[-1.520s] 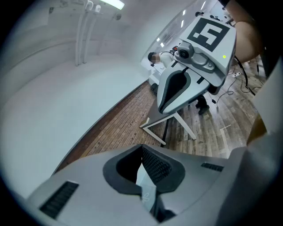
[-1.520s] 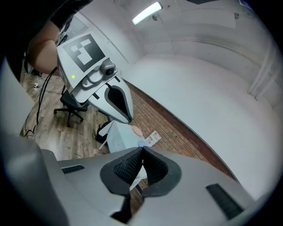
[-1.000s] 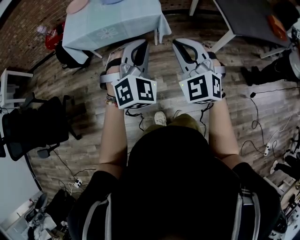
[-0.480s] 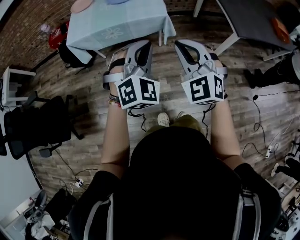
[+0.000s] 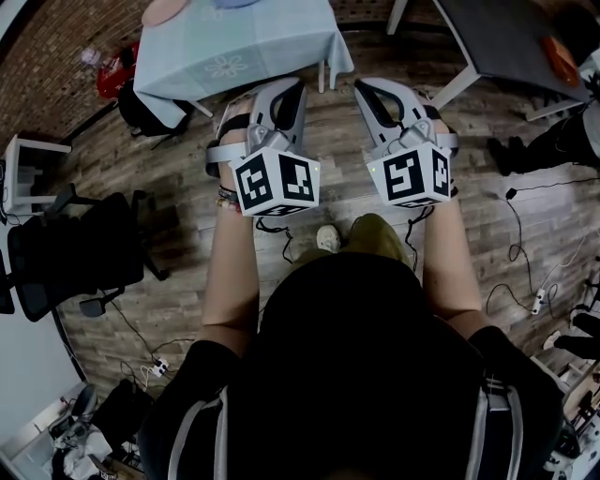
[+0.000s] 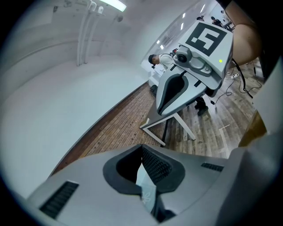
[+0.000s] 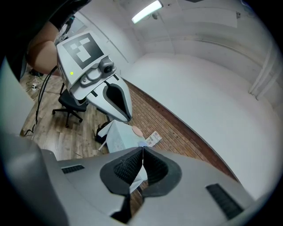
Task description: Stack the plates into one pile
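A table with a pale blue cloth (image 5: 234,47) stands across the wooden floor ahead of me. At its far edge lie a pink plate (image 5: 167,10) and a blue plate (image 5: 234,3), both cut off by the frame. In the right gripper view the pink plate (image 7: 138,131) lies on the same table (image 7: 119,137). My left gripper (image 5: 286,91) and right gripper (image 5: 370,91) are held side by side in the air, short of the table's near edge. Each is shut with nothing between its pads, the left gripper (image 6: 142,148) and the right gripper (image 7: 143,150) alike.
A black office chair (image 5: 66,253) stands at the left, with a small white table (image 5: 23,164) behind it. A dark table on white legs (image 5: 497,37) is at the upper right. A black bag (image 5: 141,108) sits by the cloth-covered table. Cables (image 5: 525,281) trail over the floor at the right.
The table has slid slightly lower and to the right in the head view. Both grippers keep their side-by-side pose and stay shut.
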